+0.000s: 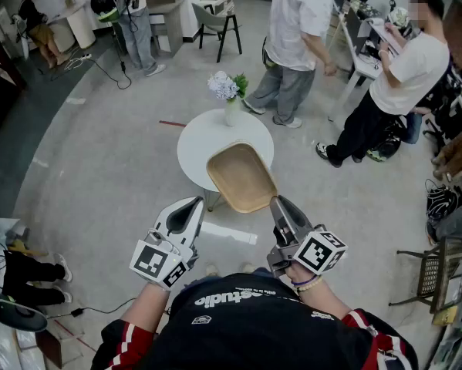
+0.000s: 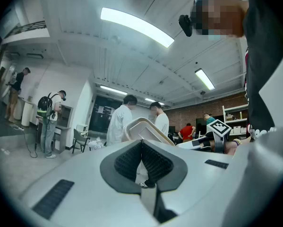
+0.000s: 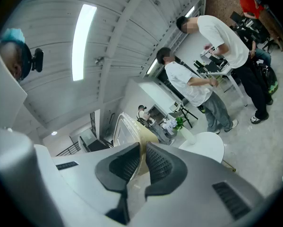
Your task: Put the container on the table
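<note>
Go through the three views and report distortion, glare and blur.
Head view: evenly lit and sharp, the floor bowing round the white table. Left gripper view: fisheye with dark corners, the strip light blown out, the left gripper soft up close. Right gripper view: tilted fisheye, the ceiling lamp glaring, the container readable in the right gripper.
</note>
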Demonstrator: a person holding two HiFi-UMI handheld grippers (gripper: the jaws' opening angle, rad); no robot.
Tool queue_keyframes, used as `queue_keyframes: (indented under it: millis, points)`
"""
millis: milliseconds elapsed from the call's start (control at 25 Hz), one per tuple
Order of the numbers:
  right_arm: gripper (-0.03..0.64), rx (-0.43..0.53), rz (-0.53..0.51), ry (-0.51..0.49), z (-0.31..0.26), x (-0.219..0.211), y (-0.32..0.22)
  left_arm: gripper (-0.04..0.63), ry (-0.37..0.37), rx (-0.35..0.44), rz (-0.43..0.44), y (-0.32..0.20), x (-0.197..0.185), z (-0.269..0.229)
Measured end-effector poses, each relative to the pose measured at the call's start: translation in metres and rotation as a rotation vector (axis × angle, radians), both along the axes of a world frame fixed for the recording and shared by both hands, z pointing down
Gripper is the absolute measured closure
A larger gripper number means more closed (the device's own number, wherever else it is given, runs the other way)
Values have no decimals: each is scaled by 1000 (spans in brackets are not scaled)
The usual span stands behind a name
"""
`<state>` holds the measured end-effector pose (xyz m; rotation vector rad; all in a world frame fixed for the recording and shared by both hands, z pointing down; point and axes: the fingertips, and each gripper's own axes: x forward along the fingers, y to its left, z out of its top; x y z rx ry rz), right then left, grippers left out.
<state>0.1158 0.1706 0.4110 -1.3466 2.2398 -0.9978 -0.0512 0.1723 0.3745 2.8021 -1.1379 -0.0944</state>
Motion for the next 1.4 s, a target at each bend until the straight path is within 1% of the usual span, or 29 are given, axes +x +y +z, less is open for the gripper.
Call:
queue_keyframes:
  millis: [200,520,720,840,1120,1400]
  points:
    - [563,4,-3,1,3,-2,10,572,-2,0,4,11,-1,3]
    - [563,12,-8,27,3,-6,11,572,0,-7,6,12,-3,3]
    - [563,-8,-4,35,-2,-4,7,572,-2,-20,7,8,-2,-3]
    - [565,-13,2,33,2,-1,8,572,-1,-23,7,9,0,2]
    - [565,-17,-12,6,5,16,5,572,-6,-30,-3,8,16,3]
    - [565,-14,-33,-5,10,42,7,572,-10,-43,-20,11,45,9]
